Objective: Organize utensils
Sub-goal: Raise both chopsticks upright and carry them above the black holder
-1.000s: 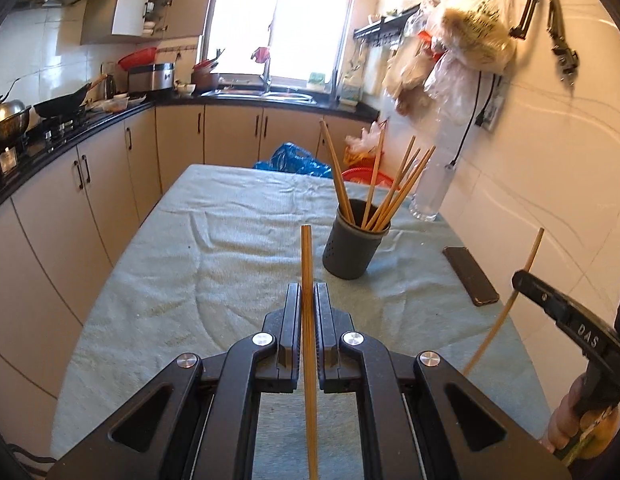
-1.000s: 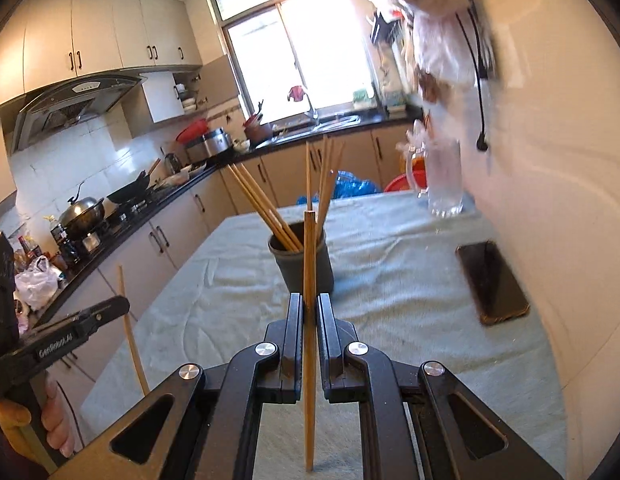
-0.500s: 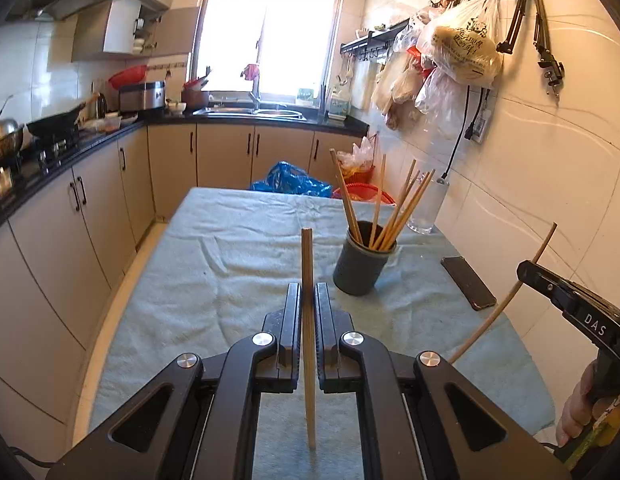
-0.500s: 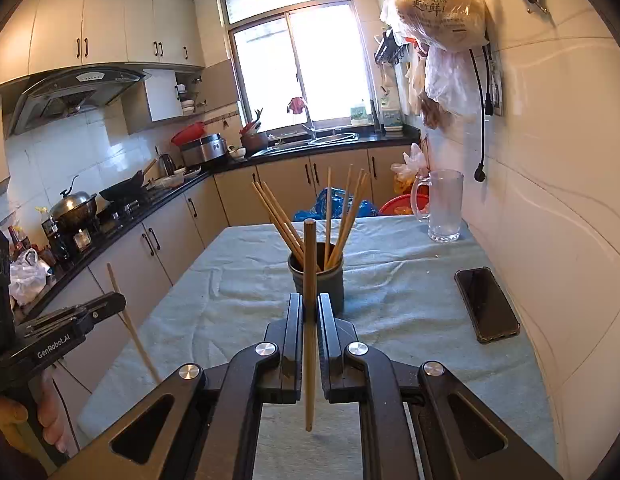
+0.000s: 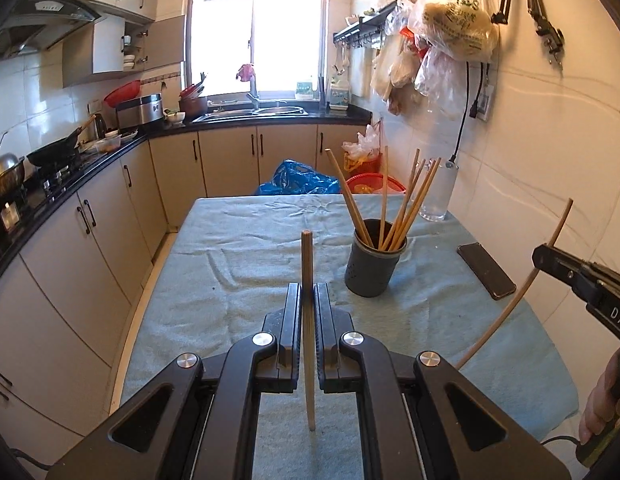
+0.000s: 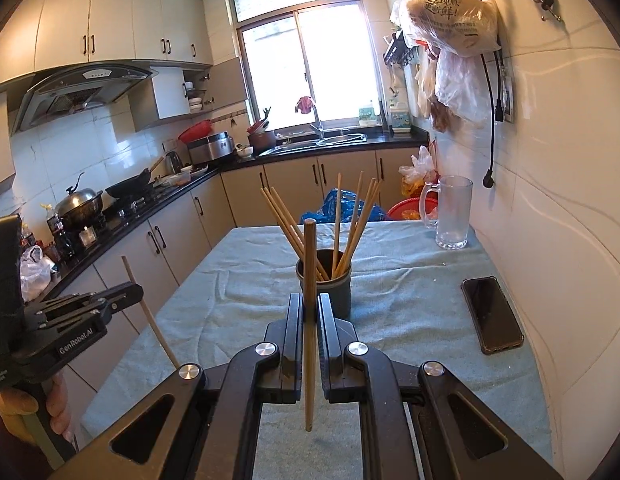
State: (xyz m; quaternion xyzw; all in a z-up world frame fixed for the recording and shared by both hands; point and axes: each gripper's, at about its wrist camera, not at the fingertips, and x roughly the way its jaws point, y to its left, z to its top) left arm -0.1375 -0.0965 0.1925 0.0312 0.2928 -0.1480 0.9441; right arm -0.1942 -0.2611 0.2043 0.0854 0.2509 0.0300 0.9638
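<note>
A dark grey holder [image 5: 374,266] [image 6: 324,282] stands on the towel-covered table with several wooden chopsticks [image 5: 405,204] [image 6: 349,220] leaning in it. My left gripper [image 5: 308,292] is shut on one upright chopstick [image 5: 308,320], held above the table's near part, left of the holder. My right gripper [image 6: 309,304] is shut on another upright chopstick [image 6: 310,320], just in front of the holder. Each view shows the other gripper at its edge: the right gripper [image 5: 557,260] with its chopstick [image 5: 509,308], and the left gripper [image 6: 126,294] with its chopstick [image 6: 150,312].
A black phone [image 5: 485,270] [image 6: 491,314] lies on the blue-grey towel [image 5: 250,248] near the right wall. A glass mug [image 6: 451,212] stands at the far right corner. Kitchen counters with pots [image 6: 80,208] run along the left. Bags [image 5: 453,24] hang on the wall.
Both grippers have risen and drawn back from the holder, each keeping its chopstick. The holder now looks farther off in both views, and more of the table shows.
</note>
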